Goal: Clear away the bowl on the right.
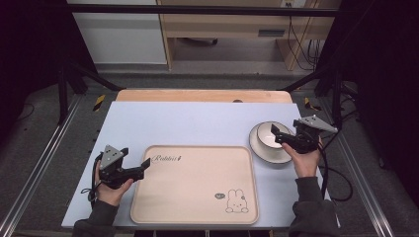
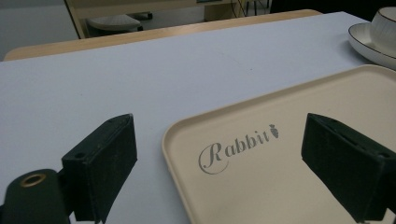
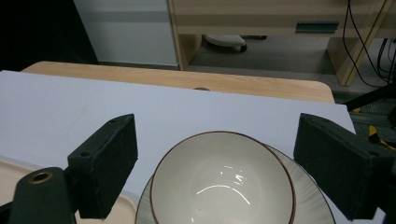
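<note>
A beige tray (image 1: 195, 185) with "Rabbit" lettering and a rabbit drawing lies at the front middle of the table. My left gripper (image 1: 134, 157) is open at the tray's near-left corner, its jaws straddling the tray's rim (image 2: 170, 140). In the left gripper view the left gripper (image 2: 224, 158) holds nothing. At the right, a white bowl (image 1: 269, 133) with a dark rim sits on a white plate (image 1: 267, 154). My right gripper (image 1: 285, 129) hovers open over them. In the right gripper view the right gripper (image 3: 219, 163) has a jaw on each side of the bowl (image 3: 222, 186), with the plate (image 3: 310, 198) beneath.
A pale blue mat (image 1: 197, 123) covers the wooden table (image 1: 202, 95). Wooden furniture and cables (image 1: 301, 44) stand beyond the far edge. Black frame posts (image 1: 64, 89) flank the table. The plate (image 2: 369, 44) lies just right of the tray's far corner.
</note>
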The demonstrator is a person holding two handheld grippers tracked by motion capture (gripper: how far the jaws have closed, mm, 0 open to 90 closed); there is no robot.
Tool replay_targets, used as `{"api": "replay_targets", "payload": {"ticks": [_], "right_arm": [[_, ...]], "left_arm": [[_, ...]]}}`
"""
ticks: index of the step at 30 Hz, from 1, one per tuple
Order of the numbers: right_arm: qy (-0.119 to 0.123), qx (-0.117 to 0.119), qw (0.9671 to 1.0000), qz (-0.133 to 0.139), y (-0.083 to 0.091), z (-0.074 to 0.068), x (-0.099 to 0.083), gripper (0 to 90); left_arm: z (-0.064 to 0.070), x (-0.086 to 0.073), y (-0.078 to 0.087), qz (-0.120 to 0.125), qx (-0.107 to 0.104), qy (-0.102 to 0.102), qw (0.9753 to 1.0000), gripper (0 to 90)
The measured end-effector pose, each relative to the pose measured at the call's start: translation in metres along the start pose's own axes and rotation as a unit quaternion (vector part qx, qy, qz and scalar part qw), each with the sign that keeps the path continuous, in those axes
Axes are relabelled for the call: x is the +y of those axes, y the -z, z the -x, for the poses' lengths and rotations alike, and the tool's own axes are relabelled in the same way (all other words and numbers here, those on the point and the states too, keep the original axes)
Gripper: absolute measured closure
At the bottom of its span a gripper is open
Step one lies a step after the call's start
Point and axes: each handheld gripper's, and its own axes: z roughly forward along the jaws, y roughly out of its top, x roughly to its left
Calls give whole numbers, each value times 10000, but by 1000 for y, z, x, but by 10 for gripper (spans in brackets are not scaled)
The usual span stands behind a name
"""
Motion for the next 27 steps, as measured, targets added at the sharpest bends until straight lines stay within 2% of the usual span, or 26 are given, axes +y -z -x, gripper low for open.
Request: {"api": "replay_targets", "payload": {"ticks": [8,15,27], "right_arm": [[18,-128,9995,-286,-18,9,-3,143],[-123,-261,9984,-487,-31,21,-5,162],[-180,-457,9946,-917,-40,35,-14,167]], "left_arm": [[0,-1,-1,-13,-9,-10,10000,102],[0,-1,0,-27,-10,-34,10000,104],[-2,-1,1,-12,-9,-30,10000,109]]}}
